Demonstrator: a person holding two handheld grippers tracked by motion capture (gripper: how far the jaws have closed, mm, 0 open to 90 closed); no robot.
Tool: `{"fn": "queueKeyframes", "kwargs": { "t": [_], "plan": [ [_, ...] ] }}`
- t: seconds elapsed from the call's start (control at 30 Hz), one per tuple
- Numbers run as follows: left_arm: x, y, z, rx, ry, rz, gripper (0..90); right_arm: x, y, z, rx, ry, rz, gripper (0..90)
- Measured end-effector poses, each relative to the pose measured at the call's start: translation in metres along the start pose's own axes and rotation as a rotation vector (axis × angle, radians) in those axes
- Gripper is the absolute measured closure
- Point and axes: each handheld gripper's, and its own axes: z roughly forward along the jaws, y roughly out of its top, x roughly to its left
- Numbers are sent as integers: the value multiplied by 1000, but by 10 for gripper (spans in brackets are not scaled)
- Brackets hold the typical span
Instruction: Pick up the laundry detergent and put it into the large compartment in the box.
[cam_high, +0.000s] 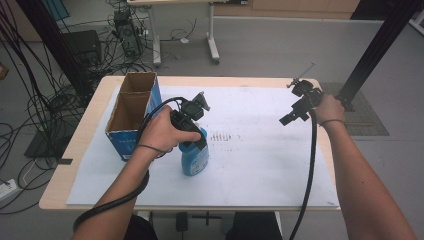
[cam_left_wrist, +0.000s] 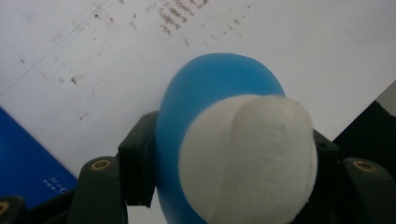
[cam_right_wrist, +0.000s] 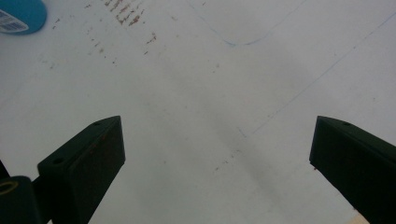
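Note:
A blue bottle (cam_high: 195, 159) with a white cap (cam_left_wrist: 250, 156) stands upright on the white sheet near the table's middle. My left gripper (cam_high: 200, 142) comes down on it from above and is shut on the bottle's top. In the left gripper view the jaws press both sides of the blue bottle (cam_left_wrist: 205, 93) just below the cap. My right gripper (cam_high: 290, 117) hovers over the right part of the sheet, held by a hand near the far right corner. Its jaws stand wide open with bare paper between them (cam_right_wrist: 217, 158). The bottle's base (cam_right_wrist: 21, 14) peeks in at that view's top left.
An open cardboard box (cam_high: 131, 112) with blue sides stands at the table's left, just left of my left hand. The white sheet (cam_high: 260, 165) covers most of the table and bears brown smudges (cam_high: 225, 136). Cables and a black frame post (cam_high: 380, 45) lie beyond the table.

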Motion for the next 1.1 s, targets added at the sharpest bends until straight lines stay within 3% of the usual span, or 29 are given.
{"fn": "queueKeyframes", "kwargs": {
  "t": [1.1],
  "plan": [
    [-1,0,0,3,4,9,374,-1,0,2,4,5,-4,32]
  ]
}}
